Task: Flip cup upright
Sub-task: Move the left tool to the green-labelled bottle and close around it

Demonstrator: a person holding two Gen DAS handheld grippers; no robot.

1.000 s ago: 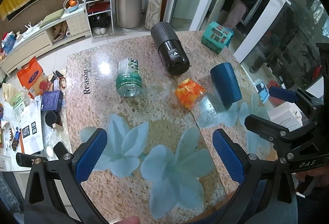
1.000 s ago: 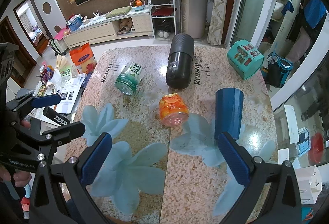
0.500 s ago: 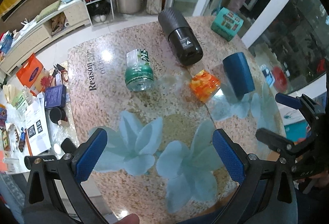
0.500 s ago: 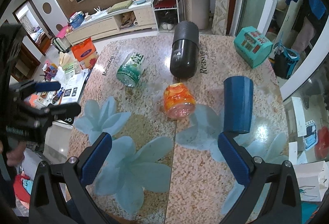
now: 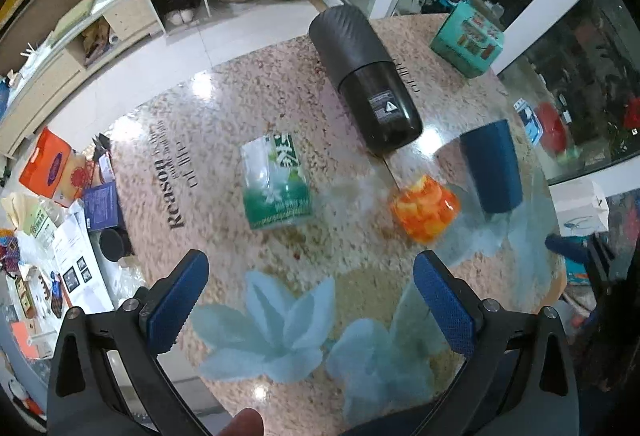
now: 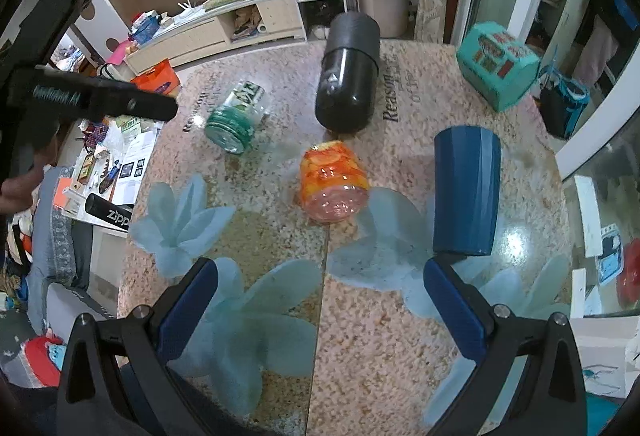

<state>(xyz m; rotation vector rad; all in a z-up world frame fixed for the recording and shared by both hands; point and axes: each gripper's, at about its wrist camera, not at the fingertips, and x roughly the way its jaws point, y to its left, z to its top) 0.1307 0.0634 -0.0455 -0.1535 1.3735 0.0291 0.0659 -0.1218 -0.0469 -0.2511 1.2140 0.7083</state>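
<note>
A dark blue cup (image 6: 466, 192) lies on its side on the speckled table (image 6: 380, 336) at the right; it also shows in the left wrist view (image 5: 492, 166). My right gripper (image 6: 320, 312) is open and empty, above the table's near edge, its right finger just short of the cup's near end. My left gripper (image 5: 310, 302) is open and empty, high above the table's near left part, far from the cup.
An orange jar (image 6: 334, 182), a green-labelled clear bottle (image 6: 238, 118) and a large black flask (image 6: 348, 72) lie on their sides mid-table. A teal box (image 6: 498, 66) stands at the far right corner. The left gripper's body (image 6: 92, 100) reaches in at the left.
My left gripper has risen and moved left, so the table looks farther away. My right gripper has edged forward toward the blue cup. No object has moved.
</note>
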